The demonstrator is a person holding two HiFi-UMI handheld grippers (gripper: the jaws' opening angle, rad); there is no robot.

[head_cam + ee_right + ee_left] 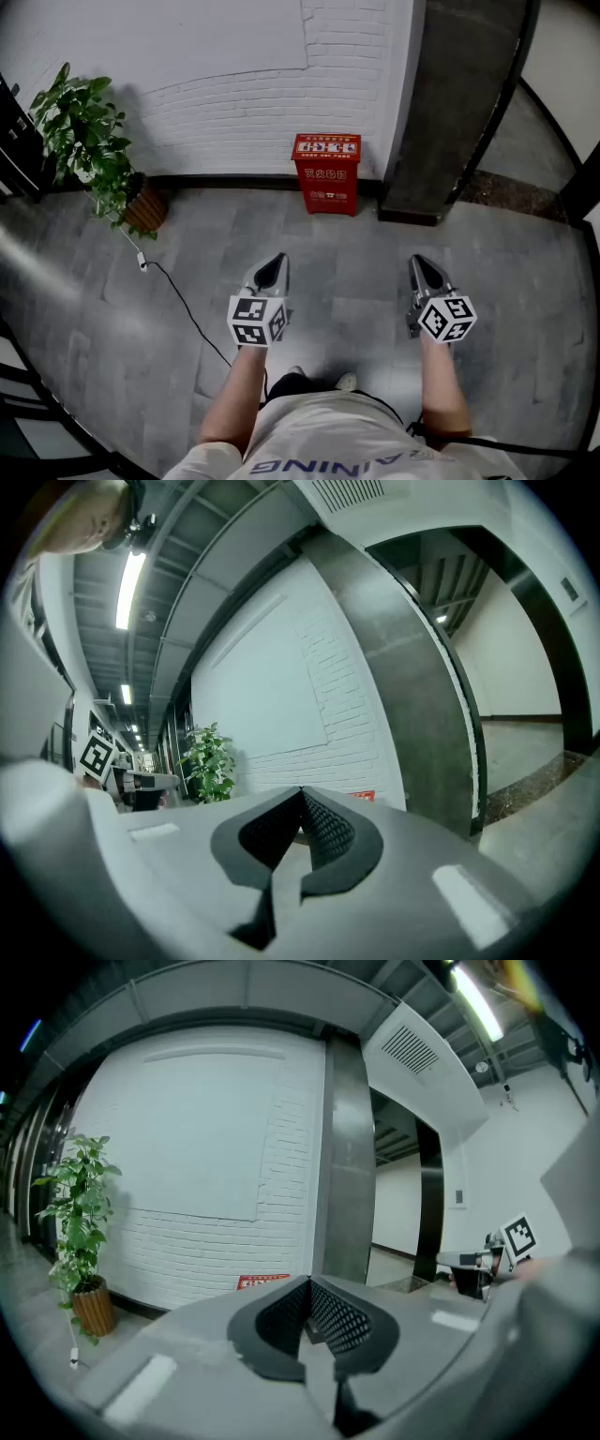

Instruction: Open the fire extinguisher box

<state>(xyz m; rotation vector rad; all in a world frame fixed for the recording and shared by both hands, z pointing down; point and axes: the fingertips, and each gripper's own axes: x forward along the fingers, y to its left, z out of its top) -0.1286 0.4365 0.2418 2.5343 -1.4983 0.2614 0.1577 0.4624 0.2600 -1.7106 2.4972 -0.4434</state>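
The red fire extinguisher box (326, 174) stands on the floor hard against the foot of the white painted brick wall (225, 84), upright, with white lettering across its top and front, and it looks closed. Just to its right a dark grey square pillar (450, 112) comes down to the grey tiled floor (356, 262). Well off to its left is a leafy green plant in a brown ribbed pot (94, 145), and a thin black cable (187, 314) trails from near the pot across the tiles towards the person. Both tools are held out in front of the person, well short of the box and touching nothing. The left gripper (278, 262) sits a little left of the box's line and the right gripper (419, 264) further right, roughly in line with the pillar, each with its black-and-white marker cube nearest the wrist. In the left gripper view the left gripper (307, 1286) has its black textured pads pressed tip to tip with nothing between them (only a sliver of the box's red top (262, 1282) shows beyond, low on the wall). In the right gripper view the right gripper (302, 795) is likewise clenched on itself and empty, with a scrap of red (364, 796) just past its jaws at the wall's base.
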